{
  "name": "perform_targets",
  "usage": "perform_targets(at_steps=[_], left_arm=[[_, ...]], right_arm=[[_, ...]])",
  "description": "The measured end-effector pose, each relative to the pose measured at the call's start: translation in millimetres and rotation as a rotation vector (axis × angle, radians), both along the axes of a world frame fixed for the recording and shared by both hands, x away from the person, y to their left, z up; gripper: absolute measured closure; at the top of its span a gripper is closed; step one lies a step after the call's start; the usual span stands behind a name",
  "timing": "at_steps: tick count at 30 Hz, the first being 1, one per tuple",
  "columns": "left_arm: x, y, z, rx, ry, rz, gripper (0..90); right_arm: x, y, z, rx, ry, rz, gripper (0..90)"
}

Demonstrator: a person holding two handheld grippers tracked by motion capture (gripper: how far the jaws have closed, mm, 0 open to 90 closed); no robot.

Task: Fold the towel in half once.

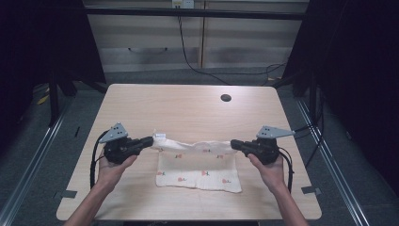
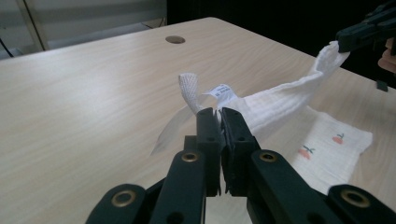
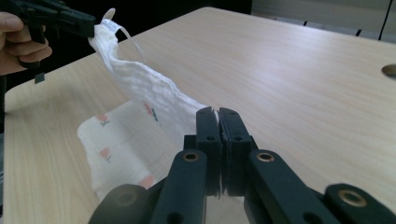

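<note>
A white cloth (image 1: 197,167) with small red prints lies near the table's front, its far edge lifted and stretched between both grippers. My left gripper (image 1: 151,140) is shut on the cloth's left corner, where a white label and loop stick out (image 2: 189,91). My right gripper (image 1: 232,144) is shut on the right corner. In the left gripper view the cloth (image 2: 275,105) runs from my closed jaws to the other gripper at the upper right. From the right gripper view the cloth (image 3: 149,93) rises toward the left gripper at the upper left, while its lower part rests on the table.
The pale wooden table (image 1: 188,106) has a round cable hole (image 1: 226,98) at the back right. Cabinets and a trailing black cable stand behind the table. Dark frames flank both sides.
</note>
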State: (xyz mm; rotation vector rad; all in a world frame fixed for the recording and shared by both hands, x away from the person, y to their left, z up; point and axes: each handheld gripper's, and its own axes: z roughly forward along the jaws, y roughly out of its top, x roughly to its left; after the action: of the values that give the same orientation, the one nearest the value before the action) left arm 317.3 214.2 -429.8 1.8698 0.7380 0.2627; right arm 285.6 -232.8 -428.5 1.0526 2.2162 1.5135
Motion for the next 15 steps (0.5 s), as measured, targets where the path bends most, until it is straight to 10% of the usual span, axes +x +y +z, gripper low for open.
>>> perform_targets(at_steps=[15], left_arm=[[-37.4,4.6,-31.8,0.07,0.04,-0.031,86.8]], right_arm=[[-34.1,2.4,-38.7,0.031,0.111,0.04,87.8]])
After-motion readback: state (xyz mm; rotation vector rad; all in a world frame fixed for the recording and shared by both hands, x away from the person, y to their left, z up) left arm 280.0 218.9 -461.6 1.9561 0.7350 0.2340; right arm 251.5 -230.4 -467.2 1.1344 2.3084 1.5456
